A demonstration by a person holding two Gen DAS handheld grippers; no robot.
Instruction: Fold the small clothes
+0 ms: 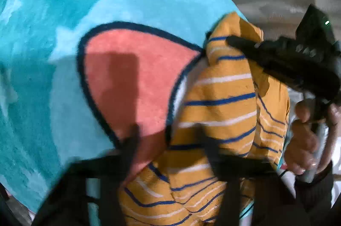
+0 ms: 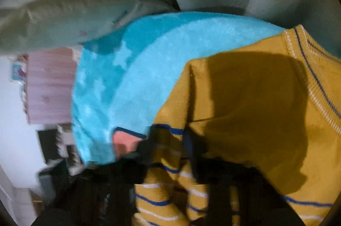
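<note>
1. The left gripper (image 1: 168, 136), blurred by motion, has its two black fingers (image 1: 131, 140) reaching over the mustard-yellow knit garment with blue and white stripes (image 1: 221, 98); the blur hides whether cloth is caught between them, but the jaws are clenched.
2. The right gripper (image 1: 231, 41), seen from the left wrist, pinches a raised fold at the garment's upper edge, held by a hand (image 1: 307, 136) at the frame's right.
3. From the right wrist, that gripper's own dark fingers (image 2: 191, 147) clamp the striped cloth, with the plain yellow panel and ribbed hem (image 2: 315, 85) spreading to the right.
4. The garment lies bunched on a turquoise plush blanket with pale stars and a pink, navy-outlined shape (image 1: 132, 68), near the blanket's right edge.
5. Open blanket stretches left of the garment; a pale rumpled sheet (image 2: 70, 12) borders the blanket's far side.
</note>
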